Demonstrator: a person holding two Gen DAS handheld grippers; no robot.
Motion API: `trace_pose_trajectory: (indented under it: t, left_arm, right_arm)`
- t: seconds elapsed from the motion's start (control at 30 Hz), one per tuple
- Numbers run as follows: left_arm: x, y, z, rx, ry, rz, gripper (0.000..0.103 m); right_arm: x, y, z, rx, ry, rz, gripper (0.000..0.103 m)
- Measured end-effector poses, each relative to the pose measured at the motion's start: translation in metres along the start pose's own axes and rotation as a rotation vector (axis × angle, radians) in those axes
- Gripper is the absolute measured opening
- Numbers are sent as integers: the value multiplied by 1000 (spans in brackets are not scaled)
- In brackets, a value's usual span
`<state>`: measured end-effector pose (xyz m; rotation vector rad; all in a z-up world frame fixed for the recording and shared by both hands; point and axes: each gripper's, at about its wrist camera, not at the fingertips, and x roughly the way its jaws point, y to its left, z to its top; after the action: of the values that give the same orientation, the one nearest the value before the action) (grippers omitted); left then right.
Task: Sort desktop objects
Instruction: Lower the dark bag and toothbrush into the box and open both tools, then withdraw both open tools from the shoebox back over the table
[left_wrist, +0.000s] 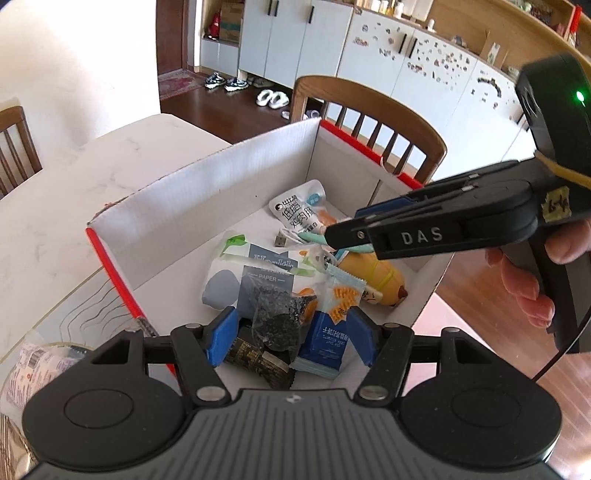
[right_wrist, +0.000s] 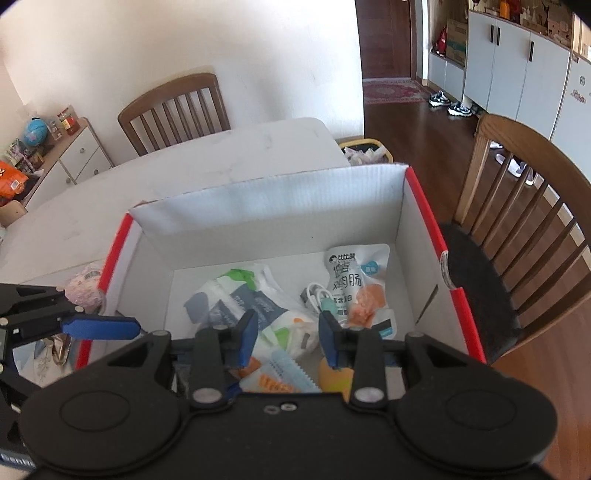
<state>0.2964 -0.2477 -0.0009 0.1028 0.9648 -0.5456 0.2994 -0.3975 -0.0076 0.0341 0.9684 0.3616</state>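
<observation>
A white cardboard box (left_wrist: 207, 192) with red edges is sitting on the pale desk (left_wrist: 74, 177), and the sorted things are lying in a heap on its floor. The left hand-held gripper (left_wrist: 291, 332) is hanging over the near end of the box with its blue pads (left_wrist: 221, 336) spread apart and nothing pinched between them; below it are lying a dark crinkly packet (left_wrist: 277, 314) and a small blue packet (left_wrist: 328, 343). The right hand-held gripper (right_wrist: 288, 339) is reaching in from the other side, its jaws also parted and empty (a person's fingers (left_wrist: 528, 280) are wrapping its handle). Farther in are lying a tissue pack (right_wrist: 240, 306), a white snack pouch (right_wrist: 351, 280), a coiled white cable (right_wrist: 317, 295) and a yellow toy (left_wrist: 373, 277). A wooden chair (right_wrist: 517, 229) is standing just beside the box.
</observation>
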Motion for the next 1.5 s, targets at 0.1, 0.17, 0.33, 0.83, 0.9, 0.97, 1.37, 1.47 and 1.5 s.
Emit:
trace_pose_trajectory:
  t: [0.1,0.17,0.33,0.83,0.9,0.97,1.37,1.47,1.5]
  left_arm:
    - [-7,-1,-3,-11,-14,-4,64]
    - [-11,-2,-5,-12,-26,3,64]
    - [-23,-4,-12,-30,-51,2,64]
    - [-59,-9,-40,-65,-135,-1,76]
    - [-63,-8,-44,-67,-148,-7,77]
    - [-66,-8,-47,-62,-154,-8,78]
    - [-81,9,-67,-41,-170,-22,86]
    - [-87,16,-74,-52,-179,-6,103]
    - [-88,18,-76,-55,-184,-3,103]
  right_arm:
    - [-9,3,-3,-9,-22,-8,36]
    - [-14,6,-7,-20,-36,-18,36]
    - [-24,10,-10,-13,-53,-12,36]
    - [-44,22,-30,-14,-86,-18,50]
    - [-47,26,-32,-13,-101,-19,53]
    - [-49,28,-35,4,-111,-11,60]
    - [-50,55,-42,10,-144,-30,81]
    - [-50,64,-43,15,-153,-32,81]
    - [-51,66,-43,17,-155,-32,81]
